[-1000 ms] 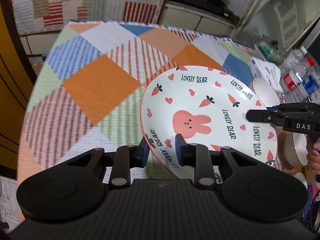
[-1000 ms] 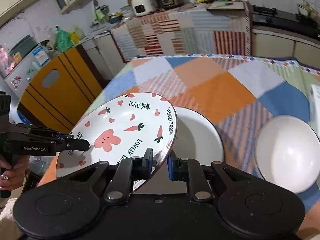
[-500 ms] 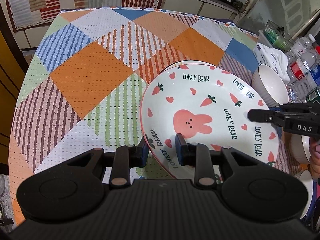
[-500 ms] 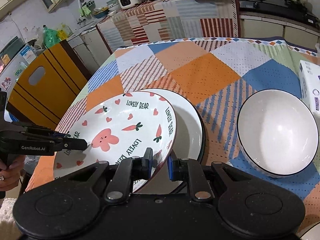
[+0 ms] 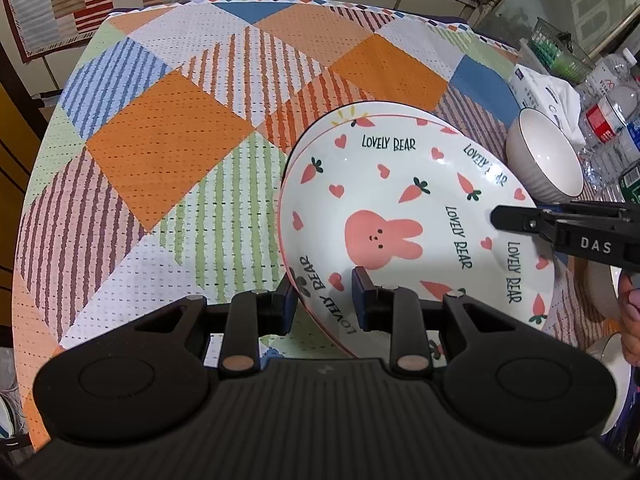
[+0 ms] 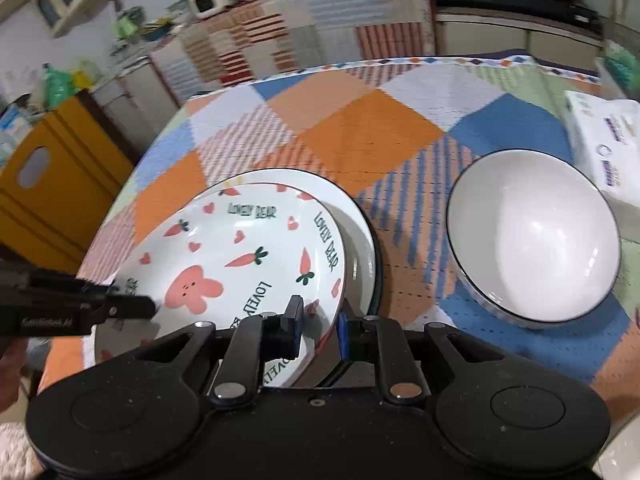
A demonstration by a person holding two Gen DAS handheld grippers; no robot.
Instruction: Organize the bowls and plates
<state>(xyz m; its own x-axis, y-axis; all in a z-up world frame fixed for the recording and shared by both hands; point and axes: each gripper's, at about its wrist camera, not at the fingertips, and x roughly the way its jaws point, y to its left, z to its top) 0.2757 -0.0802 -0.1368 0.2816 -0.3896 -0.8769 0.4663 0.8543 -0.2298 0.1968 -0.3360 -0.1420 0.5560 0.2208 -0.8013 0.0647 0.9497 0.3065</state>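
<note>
A white plate printed with a pink bunny, carrots and hearts (image 5: 400, 200) (image 6: 240, 248) rests nested on a white plate with a dark rim (image 6: 356, 232) (image 5: 348, 114), still a little tilted. My left gripper (image 5: 322, 300) (image 6: 148, 306) is shut on the bunny plate's near-left rim. On the opposite rim my right gripper (image 6: 318, 320) (image 5: 500, 218) still pinches the plate, and its jaws are opening slightly. A large white bowl (image 6: 532, 236) (image 5: 548, 160) stands on the cloth to the right.
The round table wears a checked cloth (image 5: 168, 152). A tissue pack (image 6: 604, 140) and water bottles (image 5: 608, 116) crowd the far right edge. More white bowls (image 5: 600, 288) sit near a hand at the right. An orange cabinet (image 6: 48, 184) stands left of the table.
Both grippers sank with the bunny plate, bringing it down and centring it over the white dark-rimmed plate. The white bowl did not move.
</note>
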